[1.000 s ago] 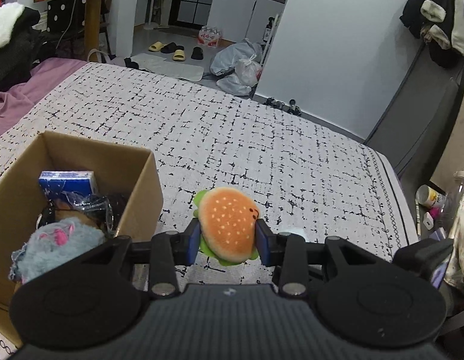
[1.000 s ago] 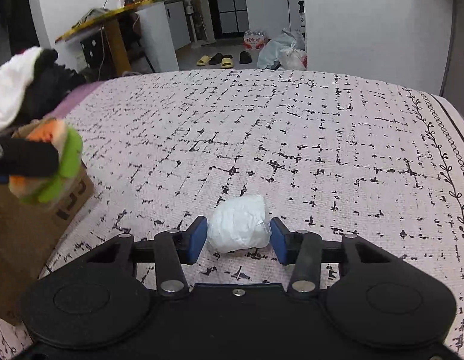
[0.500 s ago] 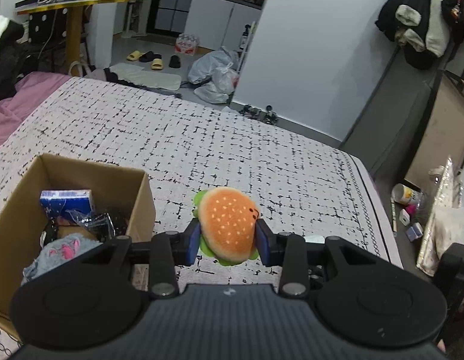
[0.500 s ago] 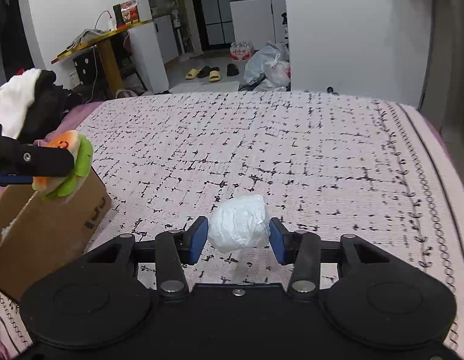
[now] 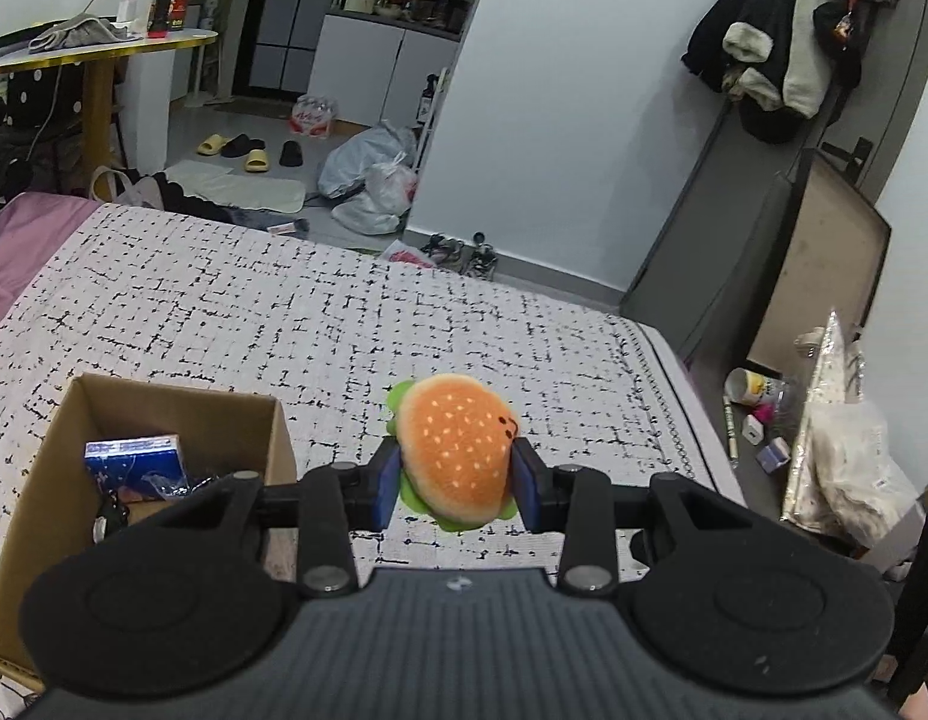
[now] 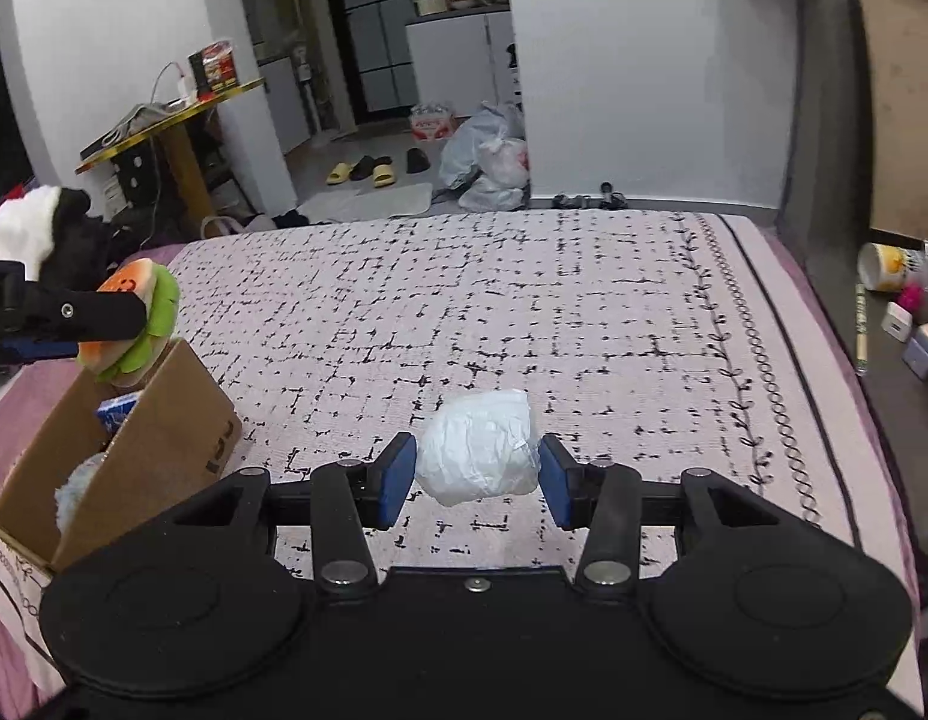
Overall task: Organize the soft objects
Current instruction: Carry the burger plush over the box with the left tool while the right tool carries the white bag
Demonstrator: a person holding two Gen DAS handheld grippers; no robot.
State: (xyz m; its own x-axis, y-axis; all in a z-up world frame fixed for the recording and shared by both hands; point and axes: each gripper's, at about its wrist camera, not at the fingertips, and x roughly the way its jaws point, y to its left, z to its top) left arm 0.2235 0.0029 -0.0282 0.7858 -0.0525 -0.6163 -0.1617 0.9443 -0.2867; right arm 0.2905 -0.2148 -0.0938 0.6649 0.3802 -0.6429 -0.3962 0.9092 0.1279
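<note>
Grippers both grasp: left gripper (image 5: 457, 485) clenches a plush burger (image 5: 455, 456) right of the cardboard box (image 5: 164, 405) (open-topped); right gripper (image 6: 477, 481) clamps a white wad (image 6: 479, 456) above the bedspread (image 6: 524, 312).

A bed (image 5: 356, 324) with a white, black-flecked cover fills the room's middle; every place here is taken from it. Beyond its far edge lies grey floor (image 5: 188, 150) with a pale mat (image 5: 242, 189), yellow and black slippers (image 5: 248, 150) and tied plastic bags (image 5: 374, 180). Past those stand white cabinets (image 5: 374, 60) by a dark doorway. A white wall (image 5: 584, 120) rises behind the bed's far right corner. Left of the bed stands a yellow-rimmed table (image 5: 104, 51). Right of the bed, coats (image 5: 776, 48) hang over a dark panel.
</note>
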